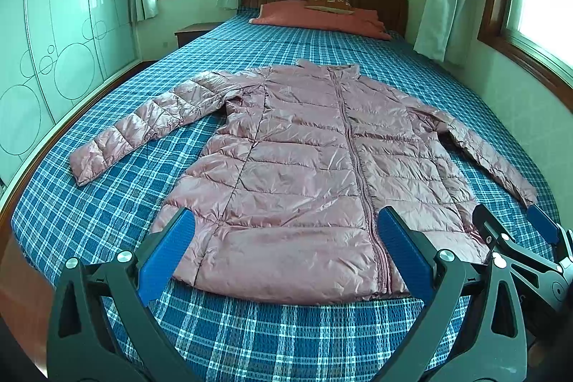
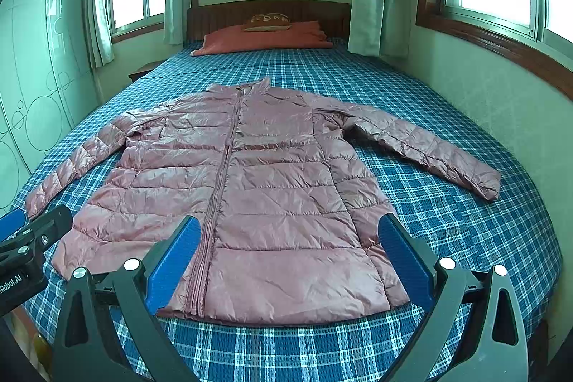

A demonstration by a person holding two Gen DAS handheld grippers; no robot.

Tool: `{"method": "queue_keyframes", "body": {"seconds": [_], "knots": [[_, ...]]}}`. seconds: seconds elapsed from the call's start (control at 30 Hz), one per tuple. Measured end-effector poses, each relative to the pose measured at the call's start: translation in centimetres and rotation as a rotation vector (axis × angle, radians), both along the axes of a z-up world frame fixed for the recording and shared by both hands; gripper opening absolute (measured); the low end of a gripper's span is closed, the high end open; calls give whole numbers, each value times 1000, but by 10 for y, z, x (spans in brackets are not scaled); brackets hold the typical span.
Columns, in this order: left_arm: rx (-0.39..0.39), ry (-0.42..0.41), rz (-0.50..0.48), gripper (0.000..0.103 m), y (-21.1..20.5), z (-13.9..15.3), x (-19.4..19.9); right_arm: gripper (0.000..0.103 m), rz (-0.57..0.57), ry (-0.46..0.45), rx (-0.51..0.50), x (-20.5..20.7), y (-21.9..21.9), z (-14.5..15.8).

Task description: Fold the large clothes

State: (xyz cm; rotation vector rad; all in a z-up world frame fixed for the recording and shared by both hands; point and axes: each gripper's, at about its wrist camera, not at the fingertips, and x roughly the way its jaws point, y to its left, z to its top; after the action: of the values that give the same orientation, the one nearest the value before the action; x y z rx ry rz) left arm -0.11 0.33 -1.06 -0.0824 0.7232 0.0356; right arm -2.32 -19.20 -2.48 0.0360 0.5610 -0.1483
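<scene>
A pink quilted puffer jacket [image 1: 297,167] [image 2: 258,181] lies flat and zipped on the blue plaid bed, collar toward the headboard, both sleeves spread outward. My left gripper [image 1: 286,238] hovers open above the jacket's hem, left of the zipper. My right gripper [image 2: 290,246] is open too, above the hem's right half. Nothing is between either pair of blue pads. In the left wrist view the right gripper [image 1: 515,224] shows at the right edge; in the right wrist view the left gripper [image 2: 32,221] shows at the left edge.
The plaid bedspread [image 1: 250,339] [image 2: 465,224] covers a bed running to a wooden headboard [image 2: 268,11], with a red pillow [image 1: 318,18] [image 2: 265,40]. A wardrobe [image 1: 53,34] stands on the left, a wall [image 2: 501,102] with windows close on the right.
</scene>
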Motion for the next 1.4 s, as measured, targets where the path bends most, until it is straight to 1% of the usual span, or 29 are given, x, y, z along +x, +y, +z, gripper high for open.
{"method": "queue_keyframes", "body": {"seconds": [0.9,1.07,1.4], "knots": [[2,1,-2,101,1,-1,-2,99,0,3,-2,-2,1,-1],[-1,4,-2,101,1,-1,-2,99,0,3,-2,-1,2,-7],[0,5,-2,101,1,-2,-3,99,0,4,-2,-1,1,-5]]}}
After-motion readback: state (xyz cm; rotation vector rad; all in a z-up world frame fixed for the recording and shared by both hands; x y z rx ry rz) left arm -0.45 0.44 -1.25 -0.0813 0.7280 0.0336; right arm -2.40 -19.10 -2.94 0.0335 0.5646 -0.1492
